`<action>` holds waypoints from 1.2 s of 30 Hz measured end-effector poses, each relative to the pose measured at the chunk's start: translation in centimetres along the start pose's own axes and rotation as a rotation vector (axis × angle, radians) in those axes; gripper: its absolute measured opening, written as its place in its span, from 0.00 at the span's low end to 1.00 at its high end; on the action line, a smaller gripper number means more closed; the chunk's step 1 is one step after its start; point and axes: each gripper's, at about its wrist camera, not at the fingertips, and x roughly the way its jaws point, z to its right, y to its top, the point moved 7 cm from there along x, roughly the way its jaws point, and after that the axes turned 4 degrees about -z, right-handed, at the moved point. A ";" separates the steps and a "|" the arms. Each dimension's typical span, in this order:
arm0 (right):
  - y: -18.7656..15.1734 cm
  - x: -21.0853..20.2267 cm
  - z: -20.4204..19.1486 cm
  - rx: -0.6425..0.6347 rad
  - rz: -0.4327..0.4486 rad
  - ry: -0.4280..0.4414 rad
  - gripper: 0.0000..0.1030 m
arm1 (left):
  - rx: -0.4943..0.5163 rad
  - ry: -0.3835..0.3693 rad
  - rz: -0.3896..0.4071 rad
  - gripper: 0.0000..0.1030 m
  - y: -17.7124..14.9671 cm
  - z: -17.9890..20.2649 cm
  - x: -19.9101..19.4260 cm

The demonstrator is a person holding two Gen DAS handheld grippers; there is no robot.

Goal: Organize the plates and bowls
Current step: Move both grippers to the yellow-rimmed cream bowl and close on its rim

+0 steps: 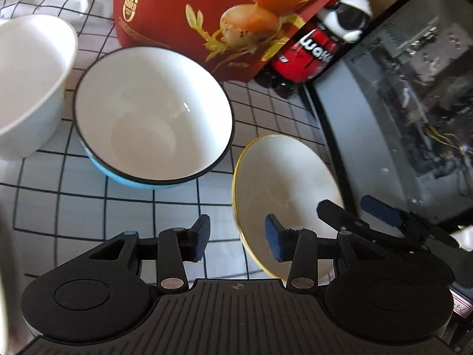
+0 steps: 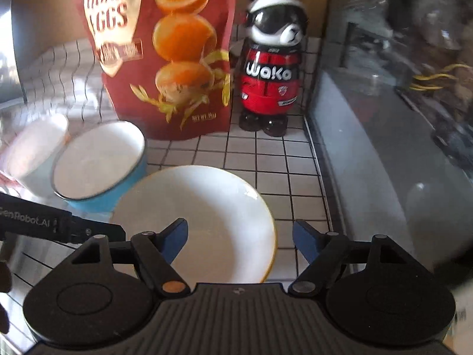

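A gold-rimmed white bowl (image 1: 283, 183) (image 2: 207, 216) sits on the checked cloth, nearest both grippers. A blue bowl with a dark rim and white inside (image 1: 153, 115) (image 2: 97, 162) stands left of it, and a plain white bowl (image 1: 29, 82) (image 2: 35, 151) stands further left. My left gripper (image 1: 238, 238) is open and empty, its jaws straddling the gold-rimmed bowl's near left rim. My right gripper (image 2: 240, 238) (image 1: 351, 210) is open and empty, its jaws either side of the same bowl's near right rim.
A red quail-egg bag (image 1: 212, 14) (image 2: 165, 53) stands behind the bowls. A panda-shaped Wako bottle (image 1: 322, 44) (image 2: 270, 68) is beside it. A grey glass-fronted case (image 1: 414, 103) (image 2: 399, 118) borders the cloth on the right.
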 end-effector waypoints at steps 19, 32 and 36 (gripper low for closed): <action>-0.2 5.8 1.0 0.042 -0.123 0.147 0.44 | 0.076 0.119 -0.101 0.21 -0.8 1.4 3.3; -2.9 2.5 -4.3 0.122 -0.236 0.353 0.43 | 0.044 0.125 -0.148 0.20 -3.9 -4.5 -2.0; -3.9 1.6 -6.8 0.096 -0.264 0.377 0.43 | 0.022 0.128 -0.140 0.20 -4.3 -6.4 -3.6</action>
